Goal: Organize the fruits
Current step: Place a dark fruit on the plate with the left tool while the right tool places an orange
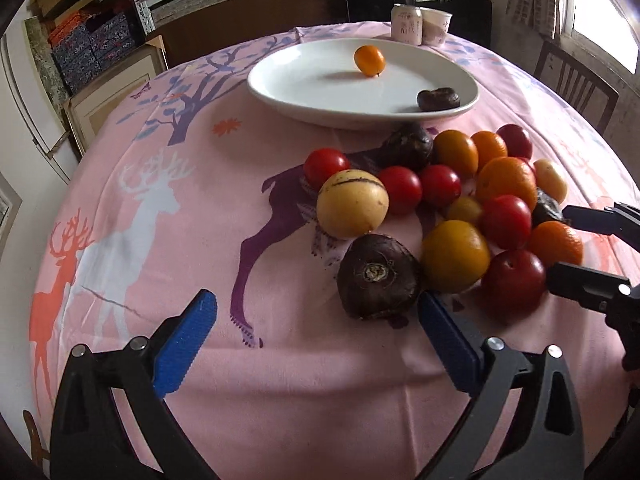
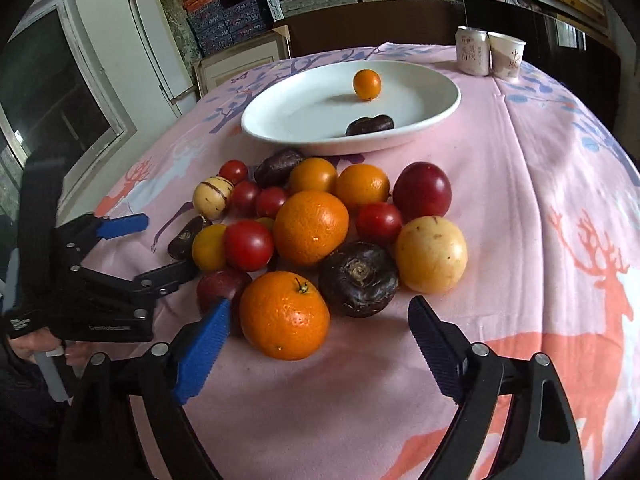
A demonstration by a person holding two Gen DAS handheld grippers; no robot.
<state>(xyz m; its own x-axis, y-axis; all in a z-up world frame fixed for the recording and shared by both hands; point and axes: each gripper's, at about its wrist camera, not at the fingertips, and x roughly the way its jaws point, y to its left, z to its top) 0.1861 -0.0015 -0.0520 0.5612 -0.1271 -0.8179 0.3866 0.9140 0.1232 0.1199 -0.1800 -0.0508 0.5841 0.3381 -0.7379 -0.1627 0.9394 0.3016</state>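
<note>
1. Left wrist view: left gripper jaws stood wide apart, empty, just short of the fruit pile. A dark water chestnut lay nearest, its stem scar facing the camera.
2. Beyond the pile sat the white plate, long axis running left-right, holding a kumquat and a dark flat fruit at its near rim. Bare tablecloth lay left of the pile.
3. Right wrist view: right gripper jaws spread apart, empty, flanking a large orange, stem up.
4. Behind the plate stood a can and paper cup; printing unreadable.
</note>
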